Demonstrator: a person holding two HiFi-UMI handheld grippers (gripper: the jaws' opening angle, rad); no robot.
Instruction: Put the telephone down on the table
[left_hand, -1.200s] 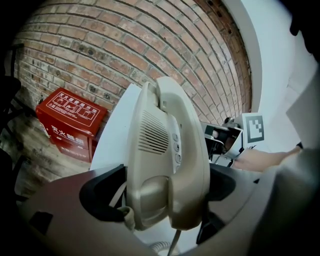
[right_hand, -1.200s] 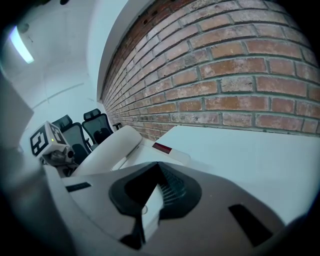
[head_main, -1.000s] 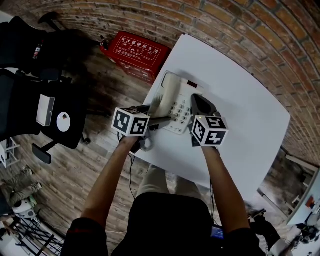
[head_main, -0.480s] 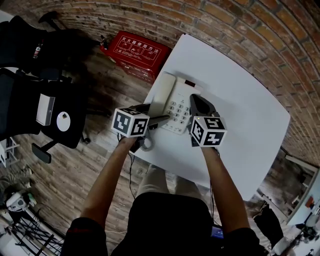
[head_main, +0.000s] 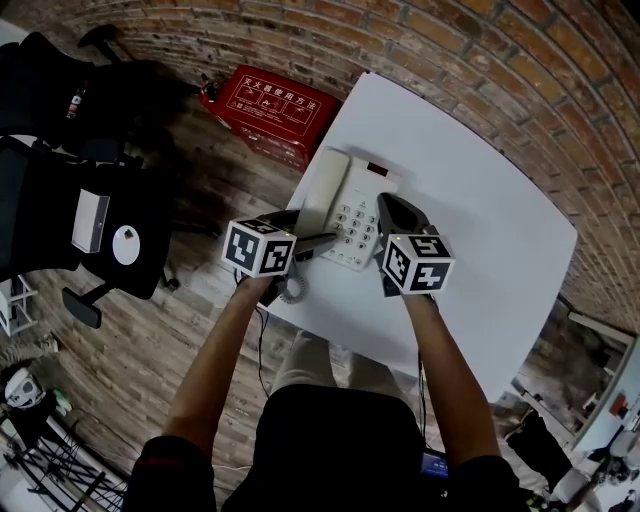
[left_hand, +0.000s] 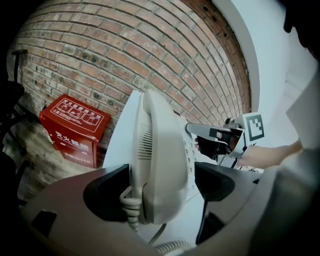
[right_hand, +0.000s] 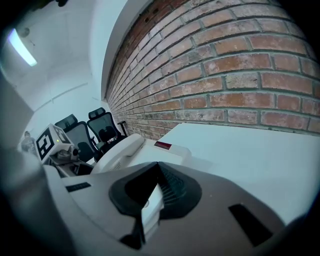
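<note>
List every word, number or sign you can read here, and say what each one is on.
"灭火器使用方法": white heading on the lid of the red fire extinguisher box.
Smaller print beneath it: too small to read.
Telephone keypad: key numbers too small to read.
Marker cubes: black-and-white patterns, no words.

Head view: left tool (head_main: 318, 240) covers the handset's (head_main: 322, 188) near end; right tool (head_main: 396, 210) hides the telephone's (head_main: 368, 180) near right corner. Print on red box (head_main: 268, 103) too small to read. Tabletop (head_main: 480, 200) near edge partly behind both forearms (head_main: 440, 350). Left gripper view: coiled cord (left_hand: 129, 202) runs off bottom edge. Right gripper view: tool's own body hides the keypad (head_main: 352, 222); chairs (right_hand: 103, 127) small, dim.
</note>
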